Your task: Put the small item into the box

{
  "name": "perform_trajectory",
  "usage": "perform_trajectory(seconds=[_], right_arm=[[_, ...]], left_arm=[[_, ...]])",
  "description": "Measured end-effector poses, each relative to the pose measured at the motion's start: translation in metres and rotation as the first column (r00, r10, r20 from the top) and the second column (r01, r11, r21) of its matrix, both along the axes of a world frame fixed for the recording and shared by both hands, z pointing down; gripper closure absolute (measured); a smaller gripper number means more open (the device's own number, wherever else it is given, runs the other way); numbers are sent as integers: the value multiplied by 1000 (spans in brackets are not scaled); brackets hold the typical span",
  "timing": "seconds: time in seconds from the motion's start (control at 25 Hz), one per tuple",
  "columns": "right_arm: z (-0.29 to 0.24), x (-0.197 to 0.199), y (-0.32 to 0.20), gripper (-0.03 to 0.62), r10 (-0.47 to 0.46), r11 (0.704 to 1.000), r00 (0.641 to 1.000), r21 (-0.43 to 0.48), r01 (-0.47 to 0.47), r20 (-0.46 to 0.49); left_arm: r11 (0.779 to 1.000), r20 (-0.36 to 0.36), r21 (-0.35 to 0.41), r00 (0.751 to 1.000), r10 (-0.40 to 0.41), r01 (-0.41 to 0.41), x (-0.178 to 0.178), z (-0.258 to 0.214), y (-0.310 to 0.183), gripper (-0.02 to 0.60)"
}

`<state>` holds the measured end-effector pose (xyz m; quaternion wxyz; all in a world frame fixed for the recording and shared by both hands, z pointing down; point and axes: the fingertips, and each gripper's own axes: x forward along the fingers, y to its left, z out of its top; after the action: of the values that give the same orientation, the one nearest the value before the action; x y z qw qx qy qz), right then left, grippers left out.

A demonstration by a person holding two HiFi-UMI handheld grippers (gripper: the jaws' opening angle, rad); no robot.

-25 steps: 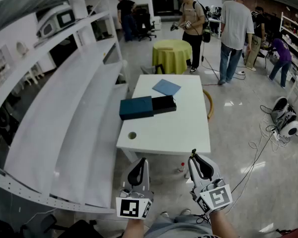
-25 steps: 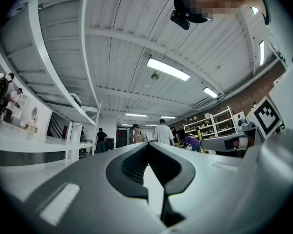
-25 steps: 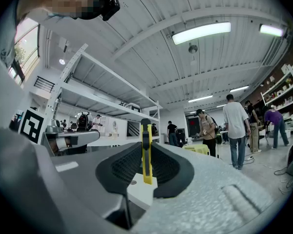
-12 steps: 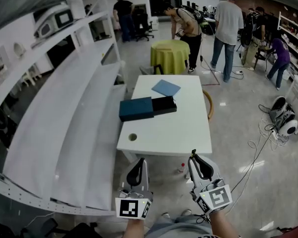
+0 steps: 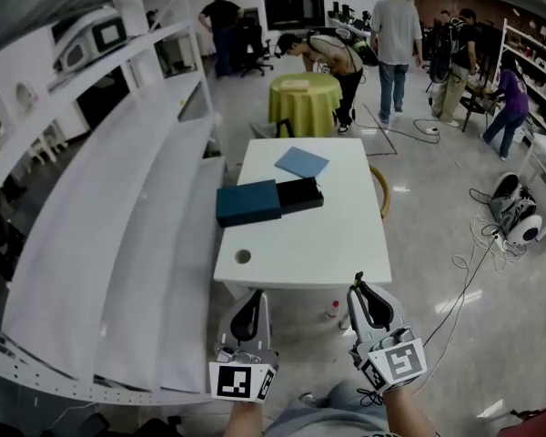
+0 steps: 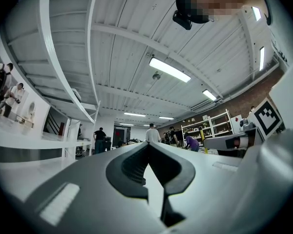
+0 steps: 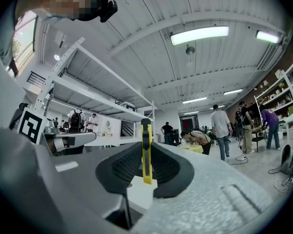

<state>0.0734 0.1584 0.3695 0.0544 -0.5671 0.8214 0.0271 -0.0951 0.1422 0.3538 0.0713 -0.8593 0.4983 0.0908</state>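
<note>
A dark teal box (image 5: 248, 202) with its black inner part (image 5: 300, 192) slid out to the right lies on the white table (image 5: 309, 244). Both grippers hover low in front of the table's near edge, pointing at it. My right gripper (image 5: 369, 303) is shut on a slim yellow utility knife (image 7: 146, 155), which stands upright between the jaws in the right gripper view. My left gripper (image 5: 247, 315) is shut with nothing in it; its jaws meet at the tip (image 6: 147, 152).
A blue sheet (image 5: 301, 162) lies at the table's far end and a round hole (image 5: 243, 256) sits near its front left corner. White shelving (image 5: 118, 208) runs along the left. A yellow-green round table (image 5: 304, 98), several people and floor cables (image 5: 473, 262) lie beyond and right.
Both grippers hold almost still. The view has crept slightly toward the table, and the people at the back have shifted.
</note>
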Motion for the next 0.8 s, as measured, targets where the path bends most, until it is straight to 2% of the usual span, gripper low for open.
perform_trajectory(seconds=[0.36,0.8], right_arm=[[11,10,-48,533,-7,1000,1000,-22,7,6],[-5,36,-128,533,-90,996,996,-13,90,8]], left_arm=[[1000,-6,-20,1000,-5,5,8,8,-47,568],[998,-4,-8,998,-57,57,40,-4,-111,568]])
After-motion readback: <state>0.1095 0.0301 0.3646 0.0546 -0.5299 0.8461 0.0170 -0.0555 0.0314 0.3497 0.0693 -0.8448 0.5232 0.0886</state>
